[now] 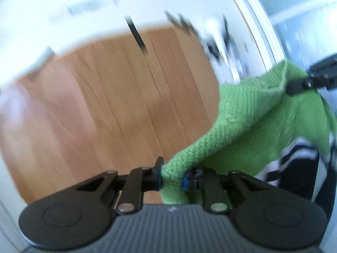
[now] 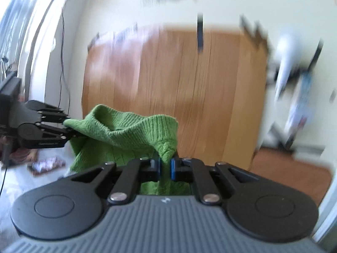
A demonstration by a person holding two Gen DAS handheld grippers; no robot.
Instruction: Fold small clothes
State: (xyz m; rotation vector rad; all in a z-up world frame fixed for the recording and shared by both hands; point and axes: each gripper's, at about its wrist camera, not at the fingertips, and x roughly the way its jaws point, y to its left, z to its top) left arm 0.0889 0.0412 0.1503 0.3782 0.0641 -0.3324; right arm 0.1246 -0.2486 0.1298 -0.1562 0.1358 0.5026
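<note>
The green knit garment hangs in the air, stretched between 2 grippers above the bare wooden table. The left gripper pinches one edge, the right gripper another, both pointing nearly level. The table's far edge meets a pale wall.

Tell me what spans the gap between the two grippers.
Only the green knitted garment, hanging between left gripper and right gripper; clearest in the right wrist view.

Both wrist views close, tableward
</note>
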